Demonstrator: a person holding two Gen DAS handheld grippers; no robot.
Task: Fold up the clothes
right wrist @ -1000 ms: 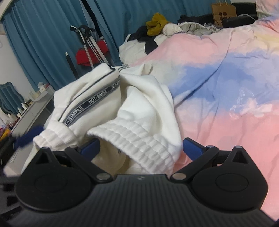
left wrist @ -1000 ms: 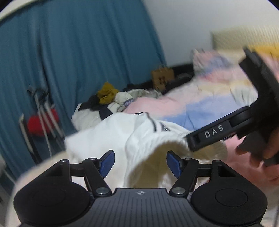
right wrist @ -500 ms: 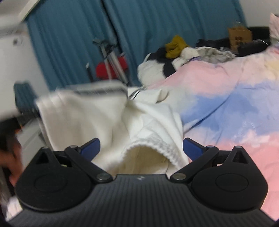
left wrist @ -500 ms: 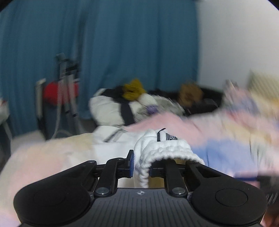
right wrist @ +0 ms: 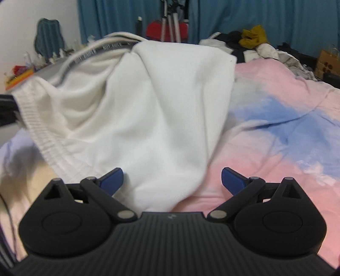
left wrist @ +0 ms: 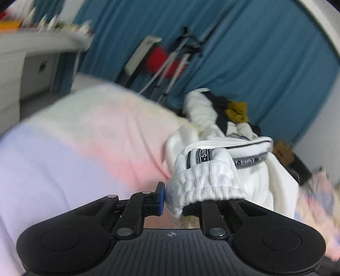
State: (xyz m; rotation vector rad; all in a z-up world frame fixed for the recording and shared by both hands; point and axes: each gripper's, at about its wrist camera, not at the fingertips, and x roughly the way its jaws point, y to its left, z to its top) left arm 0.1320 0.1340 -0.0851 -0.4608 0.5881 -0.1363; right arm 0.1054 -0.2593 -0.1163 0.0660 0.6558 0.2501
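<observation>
1. On the bed (right wrist: 265,148), over its pink and blue cover, a white garment (right wrist: 153,110) hangs lifted, with its ribbed hem running down the left side of the right wrist view.
2. The left hand-held gripper (left wrist: 182,201) is clenched on the garment's ribbed cuff (left wrist: 204,176); a grey printed band (left wrist: 248,162) runs from the cuff along the fabric.
3. The right hand-held gripper (right wrist: 172,179) is released, its blue-tipped fingers (right wrist: 112,179) spread wide, and a fold of the garment sags between them without being pinched.
4. At the far edge of the bed lies a pile of clothes (right wrist: 252,42), with a mustard piece on top.
5. Behind it hang blue curtains (right wrist: 286,19); a tripod (right wrist: 170,23) and something red (right wrist: 155,29) stand in front of them.
6. A brown paper bag (right wrist: 327,63) sits by the bed's far right corner.
7. To the left, a white counter (left wrist: 31,55) carries small blurred items.
</observation>
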